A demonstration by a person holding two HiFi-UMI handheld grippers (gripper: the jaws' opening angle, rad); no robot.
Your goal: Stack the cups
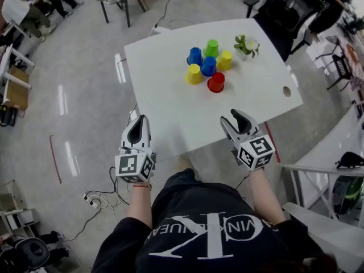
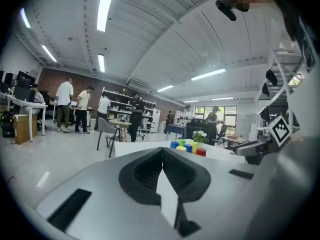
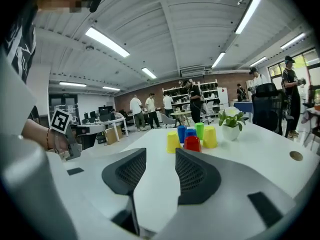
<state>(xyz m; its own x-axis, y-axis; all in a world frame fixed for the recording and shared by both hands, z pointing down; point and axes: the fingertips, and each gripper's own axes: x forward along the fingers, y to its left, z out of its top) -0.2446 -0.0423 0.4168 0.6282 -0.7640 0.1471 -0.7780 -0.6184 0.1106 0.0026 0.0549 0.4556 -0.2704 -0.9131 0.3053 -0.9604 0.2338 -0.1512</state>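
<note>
Several upside-down plastic cups stand in a cluster at the far side of the white table (image 1: 170, 107): a red cup (image 1: 216, 82) nearest me, two yellow cups (image 1: 194, 74), two blue cups (image 1: 208, 66) and a green cup (image 1: 211, 48). None is stacked on another. My left gripper (image 1: 138, 121) hovers over the table's near edge, jaws shut and empty (image 2: 162, 151). My right gripper (image 1: 234, 117) hovers over the near right part of the table, open with nothing between its pads (image 3: 161, 156). It points at the red cup (image 3: 192, 143). Both grippers are well short of the cups.
A small potted plant (image 1: 247, 45) stands right of the cups. A round cable hole (image 1: 286, 91) lies near the table's right edge. A black office chair (image 1: 284, 10) stands behind the table. Cables (image 1: 99, 201) lie on the floor at my left. People and desks fill the room behind.
</note>
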